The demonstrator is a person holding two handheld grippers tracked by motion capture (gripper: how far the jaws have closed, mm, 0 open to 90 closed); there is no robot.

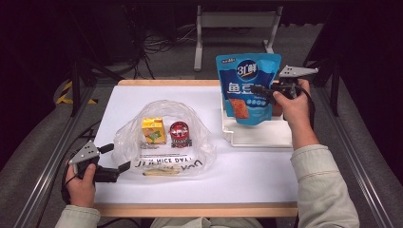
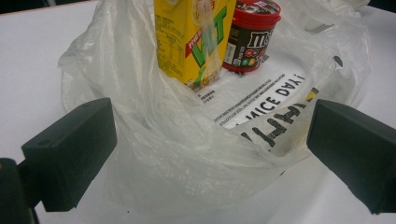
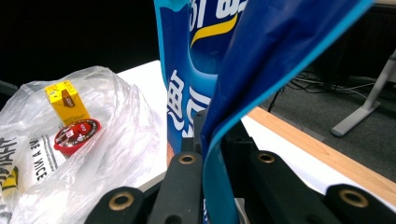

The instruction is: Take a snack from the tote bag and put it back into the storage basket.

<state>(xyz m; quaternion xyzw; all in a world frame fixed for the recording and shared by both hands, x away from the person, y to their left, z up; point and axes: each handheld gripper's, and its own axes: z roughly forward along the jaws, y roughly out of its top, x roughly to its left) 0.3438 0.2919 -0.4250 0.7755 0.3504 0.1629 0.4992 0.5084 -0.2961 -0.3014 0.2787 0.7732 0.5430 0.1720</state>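
Observation:
A blue snack pouch (image 1: pixel 248 88) hangs upright above the white tray (image 1: pixel 259 135), and my right gripper (image 1: pixel 262 90) is shut on its right edge; in the right gripper view the pouch (image 3: pixel 210 84) rises pinched between the jaws. A clear plastic bag (image 1: pixel 164 137) lies open on the table with a yellow juice carton (image 1: pixel 153 130) and a red candy tub (image 1: pixel 180 133) standing inside it. My left gripper (image 1: pixel 118 157) is open at the bag's left rim. In the left gripper view the bag's rim (image 2: pixel 187 154) lies between the wide-apart jaws, with the carton (image 2: pixel 194 39) and tub (image 2: pixel 252 35) beyond.
The white tabletop (image 1: pixel 247 175) has free room in front of the tray and at the back left. A metal stand (image 1: pixel 235 23) and cables sit on the floor beyond the table's far edge.

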